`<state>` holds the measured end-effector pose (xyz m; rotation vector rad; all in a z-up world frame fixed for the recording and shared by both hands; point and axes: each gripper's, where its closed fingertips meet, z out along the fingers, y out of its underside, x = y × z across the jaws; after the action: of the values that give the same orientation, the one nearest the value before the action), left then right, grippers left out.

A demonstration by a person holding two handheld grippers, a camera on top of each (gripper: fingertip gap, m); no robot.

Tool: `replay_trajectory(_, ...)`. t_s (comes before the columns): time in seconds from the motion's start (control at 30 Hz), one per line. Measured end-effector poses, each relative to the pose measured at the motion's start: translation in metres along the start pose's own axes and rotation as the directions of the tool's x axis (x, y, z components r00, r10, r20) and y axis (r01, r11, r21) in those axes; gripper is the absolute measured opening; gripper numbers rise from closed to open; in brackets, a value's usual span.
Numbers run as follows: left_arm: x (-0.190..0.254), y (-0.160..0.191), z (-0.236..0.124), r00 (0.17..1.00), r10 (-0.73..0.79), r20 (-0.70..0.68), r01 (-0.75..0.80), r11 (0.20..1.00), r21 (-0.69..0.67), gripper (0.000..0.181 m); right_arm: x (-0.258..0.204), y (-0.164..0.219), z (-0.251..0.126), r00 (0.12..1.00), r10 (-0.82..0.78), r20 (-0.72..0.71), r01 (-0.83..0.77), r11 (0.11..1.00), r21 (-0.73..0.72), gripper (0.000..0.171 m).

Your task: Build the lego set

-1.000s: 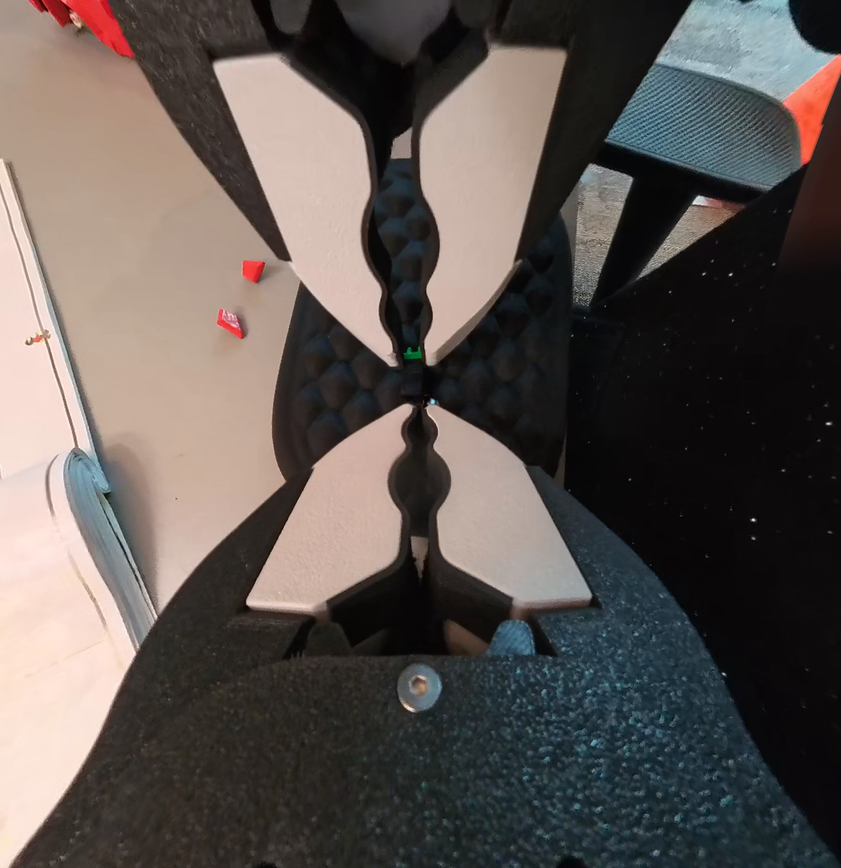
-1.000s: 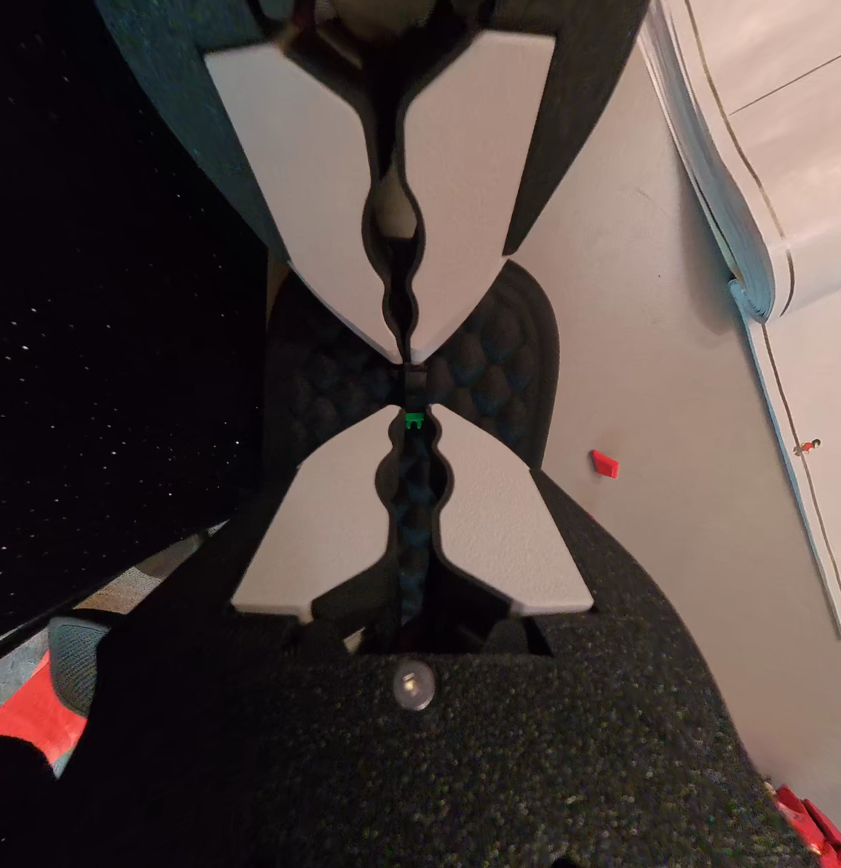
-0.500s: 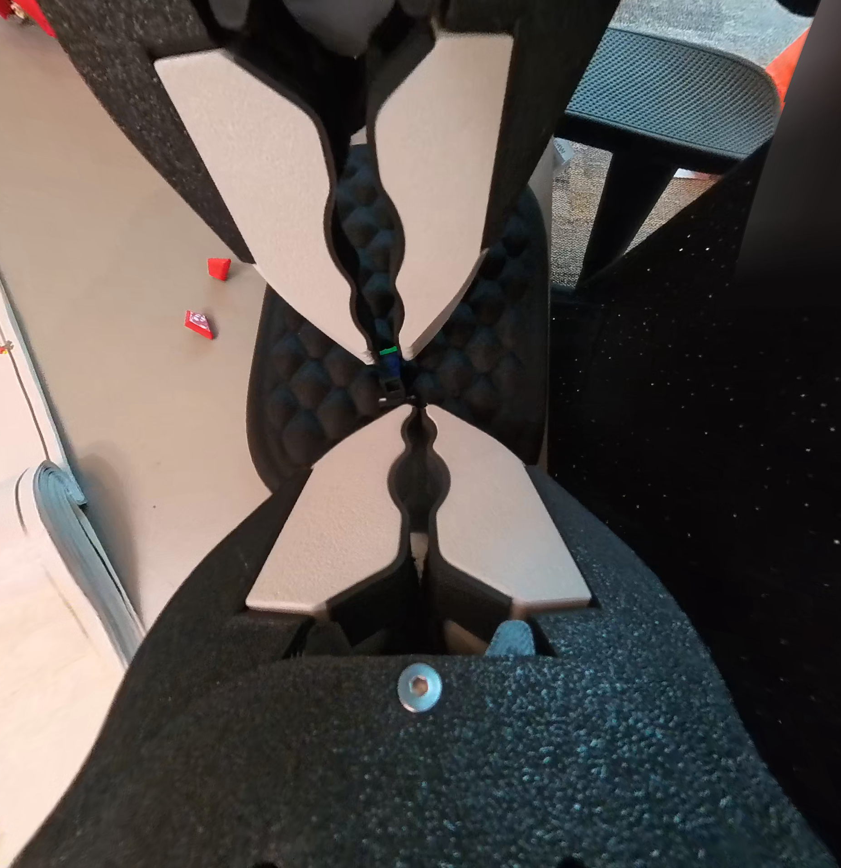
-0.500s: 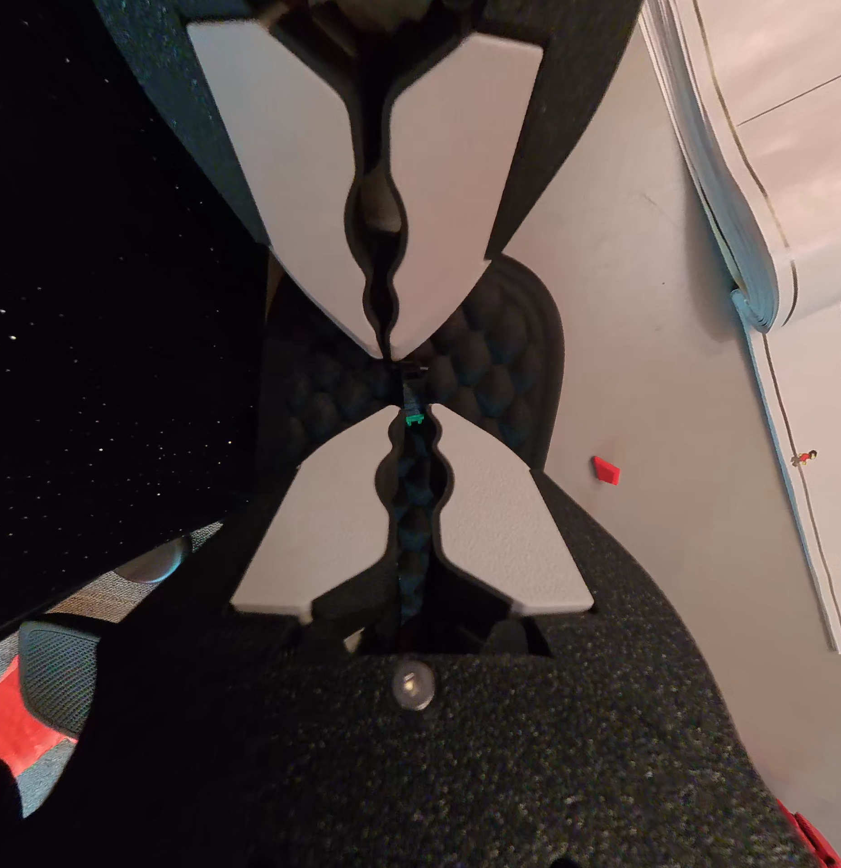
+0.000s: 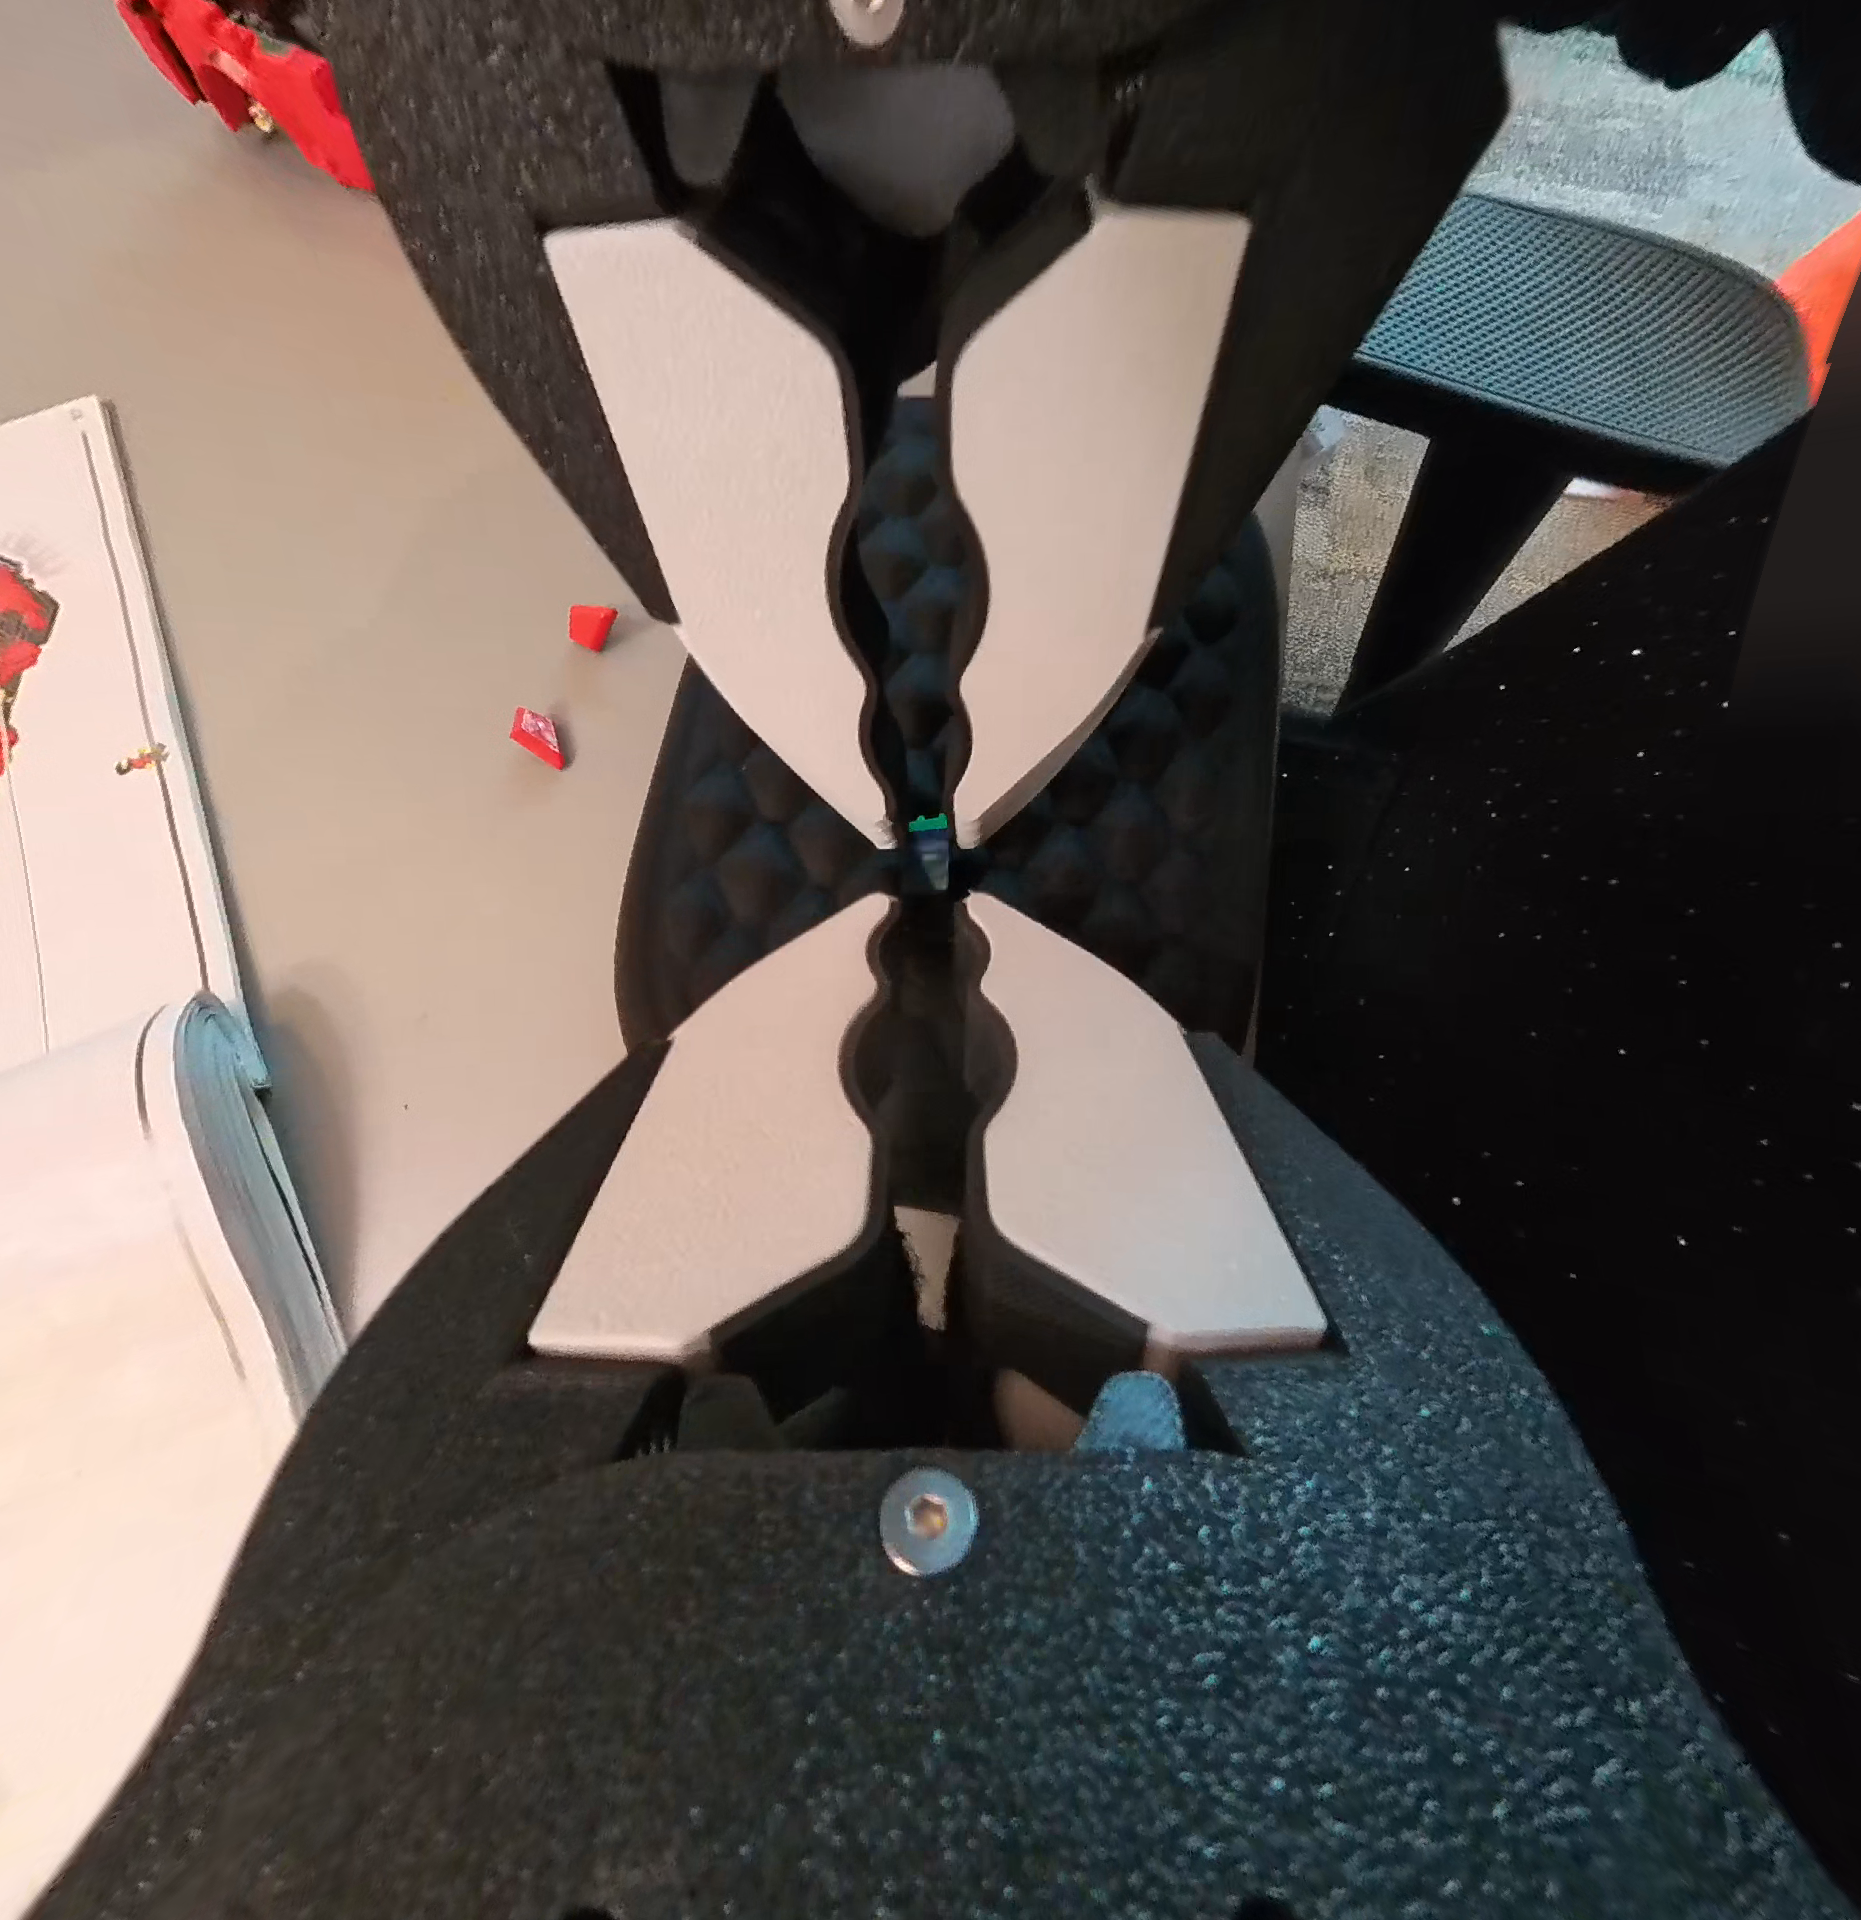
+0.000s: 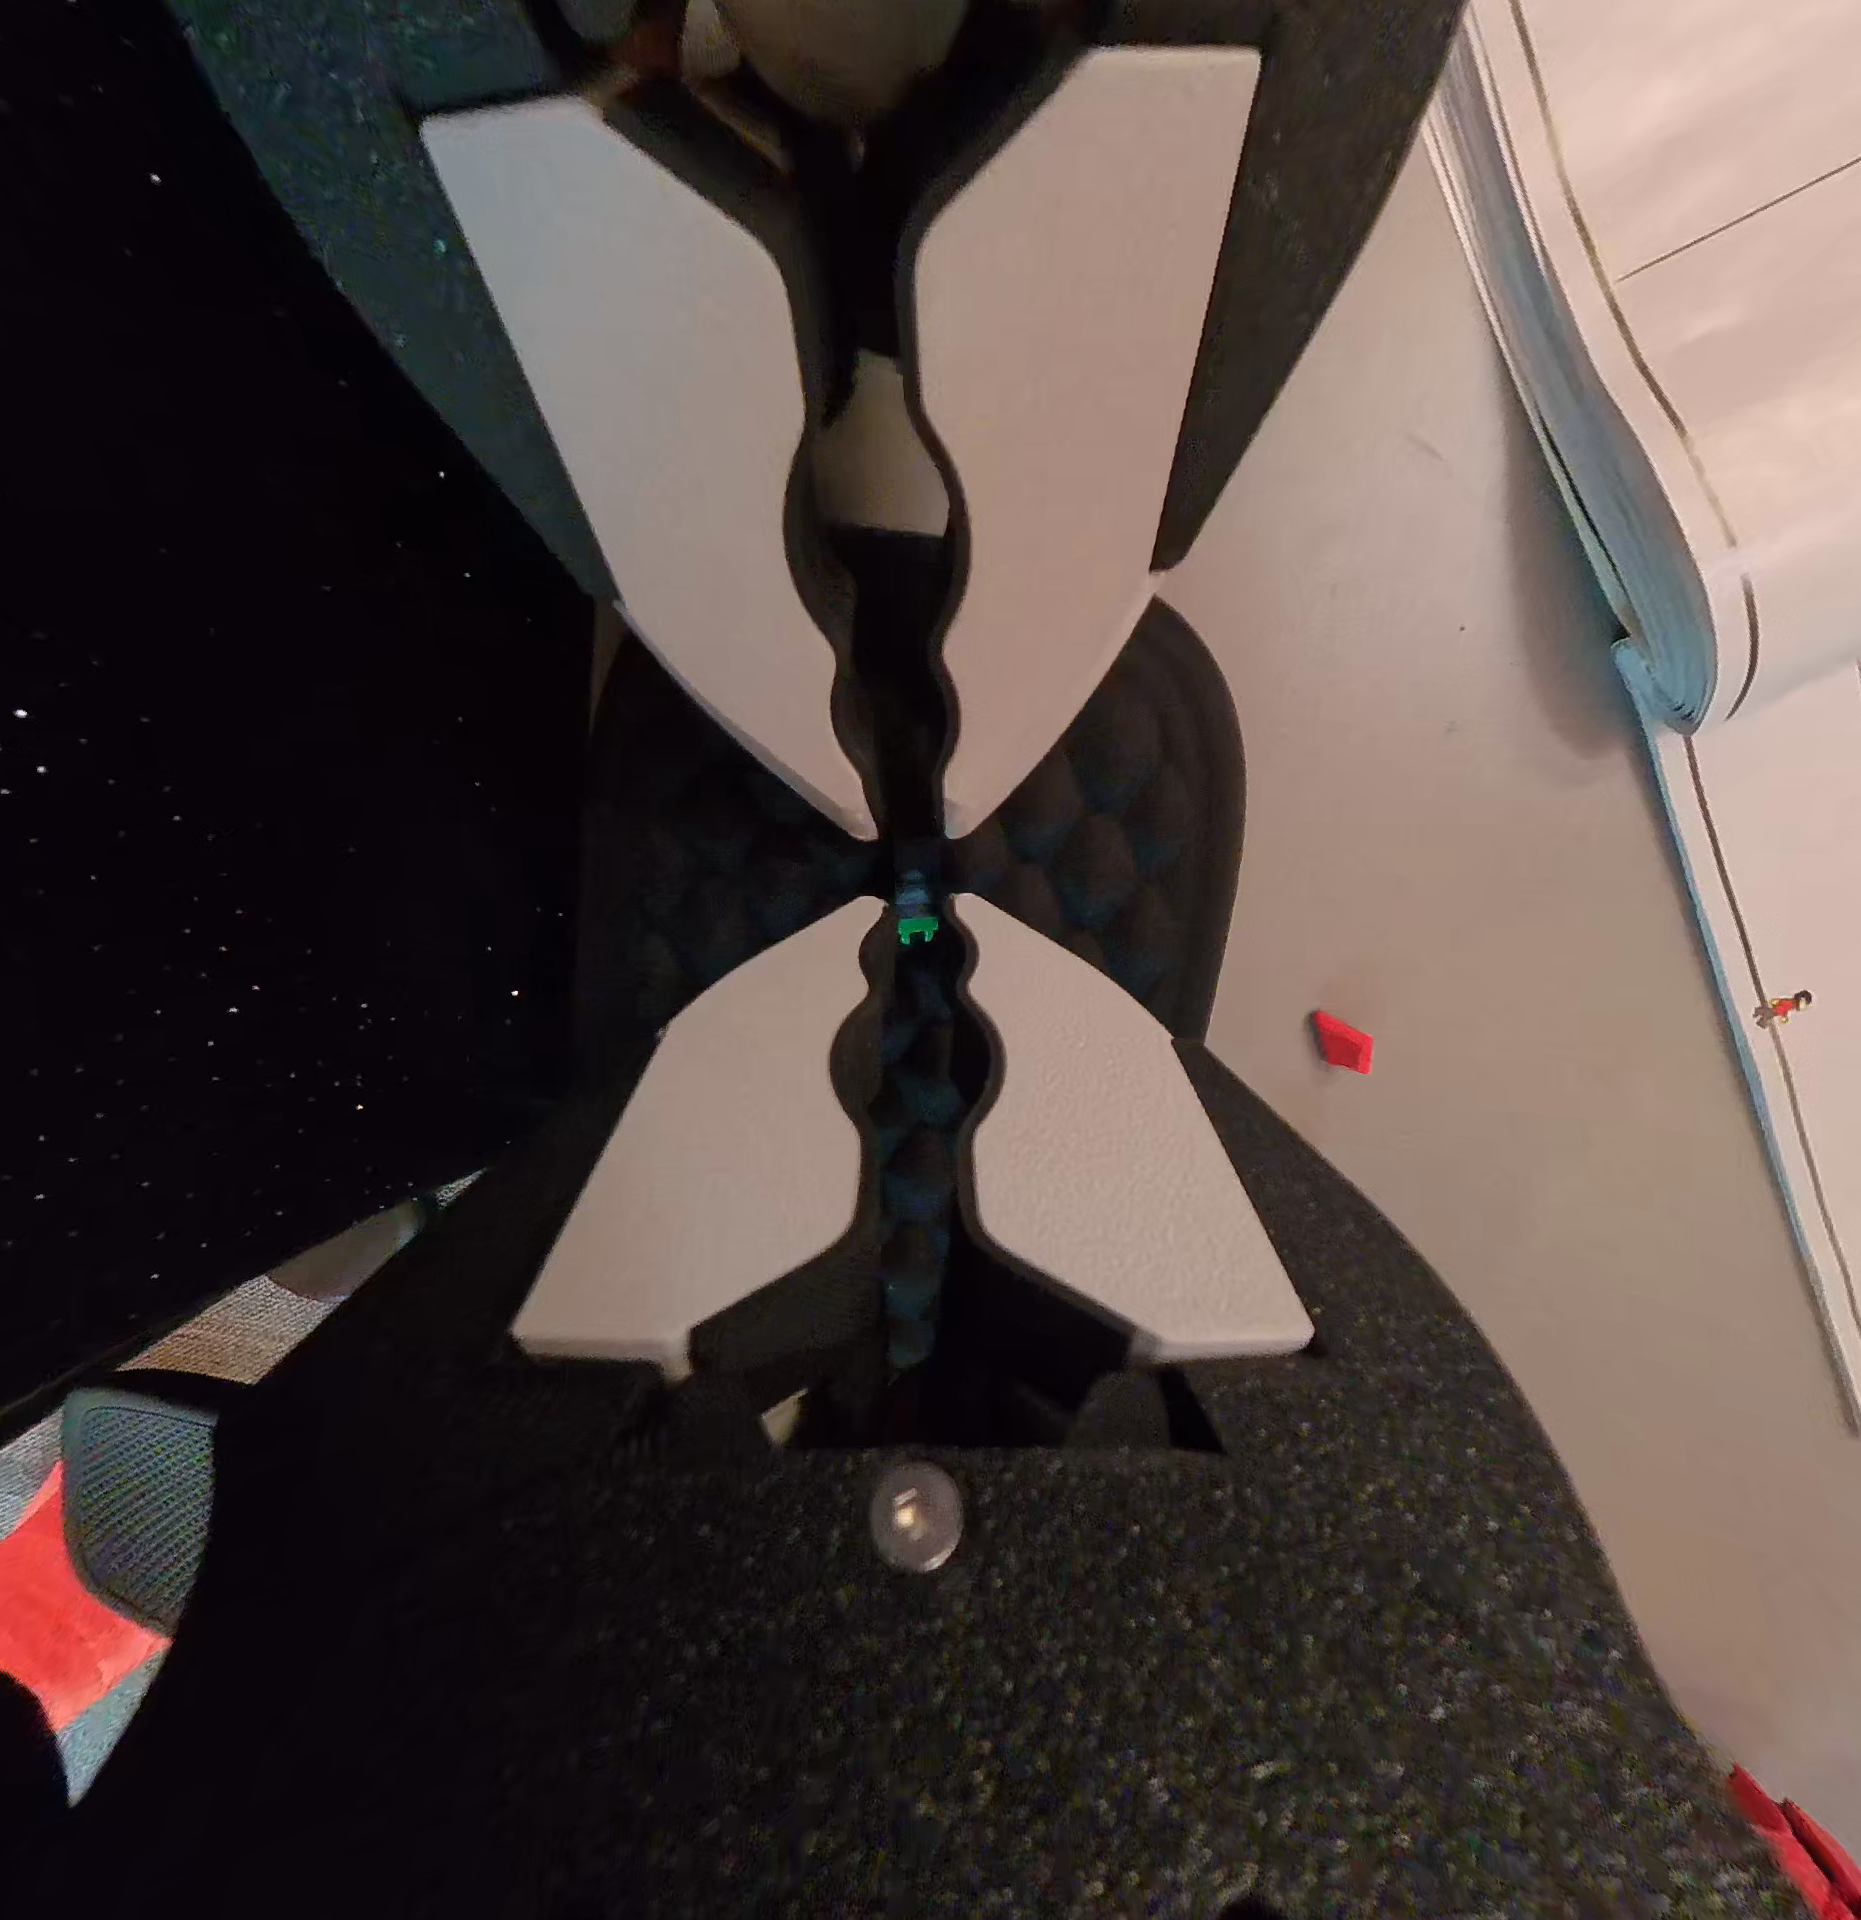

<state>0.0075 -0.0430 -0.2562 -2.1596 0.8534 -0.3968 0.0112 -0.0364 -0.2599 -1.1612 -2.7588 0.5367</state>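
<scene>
Left wrist view is mostly gripper, but around it you get a plain grey table [image 5: 386,520] with a dark textured pad [image 5: 1144,831] lying right under the tips. The left gripper [image 5: 924,904] and the right gripper [image 5: 921,816] meet tip to tip over that pad, both pinched nearly closed. The right one has a tiny green piece [image 5: 927,824] nipped at its very tips, the left one is clamped on a small dark piece [image 5: 926,868], and the two bits are touching, green stacked straight onto dark. Off to the left gripper's left side there are two loose red bricks [image 5: 539,724] sitting on bare table, well apart from the tips, then the open instruction booklet [image 5: 84,935] with its curled page stack further out that way. A red lego build [image 5: 251,73] sits far ahead on the left. To the right of the tips the table edge drops off near the pad, with a mesh office chair [image 5: 1570,343] and carpet beyond it. In the right wrist view it's the same setup mirrored: right gripper [image 6: 913,914] closed on the green piece [image 6: 913,928], left gripper [image 6: 910,831] coming in from ahead, one red brick [image 6: 1341,1041] on open table to the right, booklet [image 6: 1788,416] further right.
</scene>
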Motion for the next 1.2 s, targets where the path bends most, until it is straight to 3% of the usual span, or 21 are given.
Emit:
replay_trajectory(0.47,0.000,0.009,0.003,0.999,0.003,-0.045,-0.003,1.000,0.005,0.007,-0.002,-0.003,0.003,0.999,0.023,0.030,-0.025,0.998,0.063,0.008)
replay_trajectory(0.6,-0.001,0.010,0.001,0.999,-0.005,-0.039,0.005,1.000,0.005,0.007,0.003,-0.008,0.002,1.000,0.011,-0.005,-0.010,0.995,0.100,0.022)
replay_trajectory(0.77,-0.002,0.011,0.002,1.000,0.009,-0.021,-0.009,1.000,-0.010,0.007,0.000,-0.009,0.010,1.000,-0.024,-0.016,0.025,0.996,0.090,0.009)
replay_trajectory(1.2,-0.001,0.014,0.005,0.995,0.096,-0.020,-0.097,0.994,-0.046,0.008,0.000,-0.006,0.016,0.999,-0.022,-0.028,0.024,0.997,0.074,0.009)
